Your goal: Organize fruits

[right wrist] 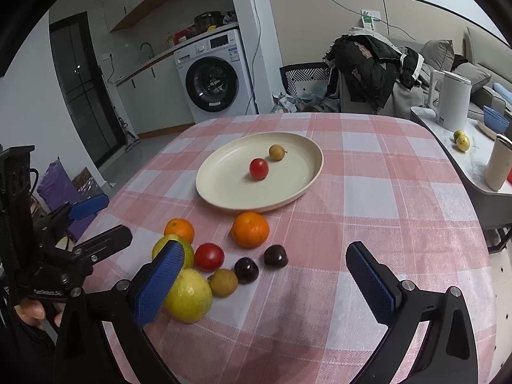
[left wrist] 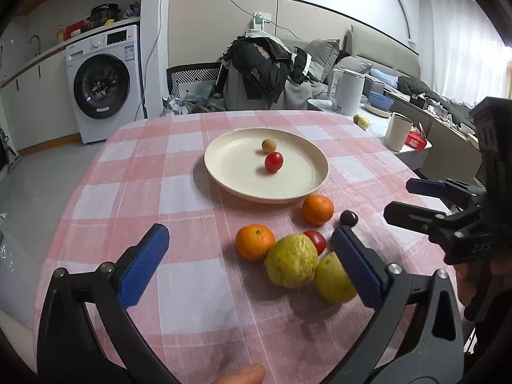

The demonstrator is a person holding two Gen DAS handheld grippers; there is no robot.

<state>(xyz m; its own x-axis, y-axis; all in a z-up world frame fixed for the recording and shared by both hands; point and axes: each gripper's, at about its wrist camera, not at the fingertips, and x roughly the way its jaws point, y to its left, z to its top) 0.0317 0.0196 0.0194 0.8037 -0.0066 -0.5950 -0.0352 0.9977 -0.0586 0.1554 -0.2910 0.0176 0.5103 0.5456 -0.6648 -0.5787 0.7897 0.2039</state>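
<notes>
A cream plate (left wrist: 243,179) (right wrist: 224,192) on the pink checked cloth holds a red tomato (left wrist: 273,162) (right wrist: 258,168) and a small brown fruit (left wrist: 268,146) (right wrist: 276,152). In front of it lie two oranges (left wrist: 317,209) (left wrist: 255,242), two yellow-green fruits (left wrist: 292,260) (right wrist: 188,294), a red tomato (right wrist: 209,256), two dark plums (right wrist: 275,256) (right wrist: 246,269) and a small brown fruit (right wrist: 223,282). My left gripper (left wrist: 249,256) is open and empty, low over the loose fruit. My right gripper (right wrist: 262,272) is open and empty, just behind the plums.
A side table at the right carries a white kettle (right wrist: 452,102), a white cup (right wrist: 497,163), blue bowls (right wrist: 496,118) and two small yellow fruits (right wrist: 462,140). A chair draped with clothes (right wrist: 371,67) stands behind the table. A washing machine (right wrist: 214,80) is at the back left.
</notes>
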